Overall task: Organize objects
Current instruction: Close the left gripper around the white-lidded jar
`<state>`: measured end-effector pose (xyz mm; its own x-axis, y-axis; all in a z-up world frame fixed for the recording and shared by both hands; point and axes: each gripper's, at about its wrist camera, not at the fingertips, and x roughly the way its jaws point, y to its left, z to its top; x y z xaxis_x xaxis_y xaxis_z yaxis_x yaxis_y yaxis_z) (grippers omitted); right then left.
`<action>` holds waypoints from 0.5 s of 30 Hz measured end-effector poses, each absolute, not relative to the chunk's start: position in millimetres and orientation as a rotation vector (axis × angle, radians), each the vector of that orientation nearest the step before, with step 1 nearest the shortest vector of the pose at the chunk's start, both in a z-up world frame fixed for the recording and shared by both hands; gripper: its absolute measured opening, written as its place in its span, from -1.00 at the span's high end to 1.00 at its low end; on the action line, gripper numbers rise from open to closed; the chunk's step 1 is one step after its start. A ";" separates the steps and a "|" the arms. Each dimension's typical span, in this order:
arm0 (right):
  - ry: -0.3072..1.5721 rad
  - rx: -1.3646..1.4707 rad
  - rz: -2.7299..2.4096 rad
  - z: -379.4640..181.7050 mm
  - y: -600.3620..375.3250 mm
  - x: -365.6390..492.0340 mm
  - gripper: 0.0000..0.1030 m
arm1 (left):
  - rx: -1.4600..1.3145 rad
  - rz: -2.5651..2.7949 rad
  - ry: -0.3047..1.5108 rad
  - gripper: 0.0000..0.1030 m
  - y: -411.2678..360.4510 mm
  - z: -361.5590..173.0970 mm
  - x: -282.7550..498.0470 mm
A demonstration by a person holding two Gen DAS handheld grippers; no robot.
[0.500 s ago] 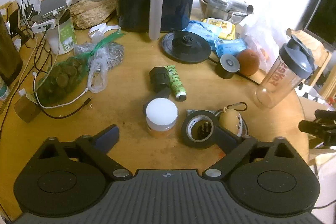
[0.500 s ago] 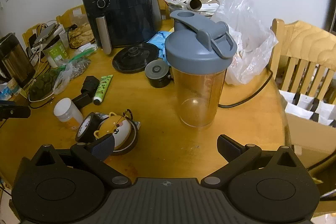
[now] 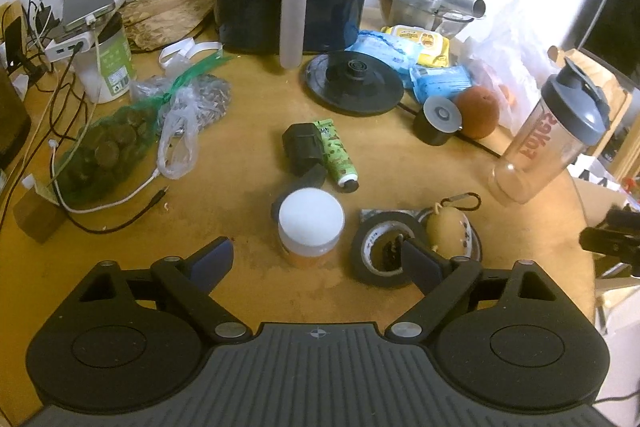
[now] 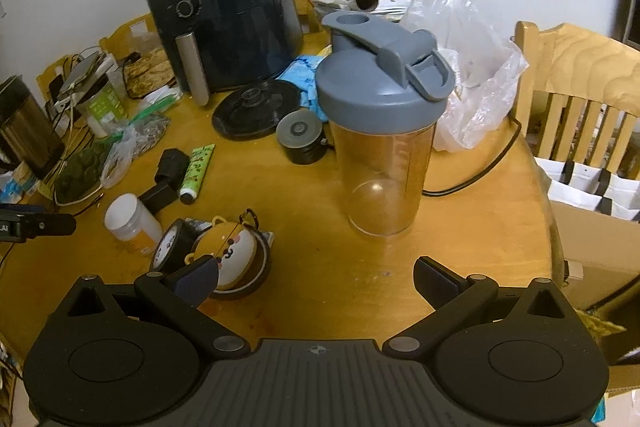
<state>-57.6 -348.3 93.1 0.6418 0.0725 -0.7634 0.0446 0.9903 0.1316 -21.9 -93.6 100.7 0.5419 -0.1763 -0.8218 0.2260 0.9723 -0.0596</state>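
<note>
Both open, empty: left gripper [image 3: 316, 257] low centre framing jar [image 3: 311, 225]; right gripper [image 4: 316, 279] below shaker [image 4: 383, 131].

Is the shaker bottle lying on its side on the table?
No, the shaker bottle stands upright on the table, its grey lid on top.

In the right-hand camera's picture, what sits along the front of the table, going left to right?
White-lidded jar → roll of black tape → round bear-faced keychain → clear shaker bottle with grey lid.
</note>
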 end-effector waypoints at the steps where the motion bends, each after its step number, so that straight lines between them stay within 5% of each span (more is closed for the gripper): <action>1: 0.875 0.150 0.011 93.7 -349.3 -57.8 -1.00 | 0.059 -0.241 0.969 -0.79 -94.2 99.7 -19.3; 15: 0.899 0.173 -0.066 90.4 -356.1 -66.2 -1.00 | 0.127 -0.324 0.956 -0.76 -102.0 84.7 -1.8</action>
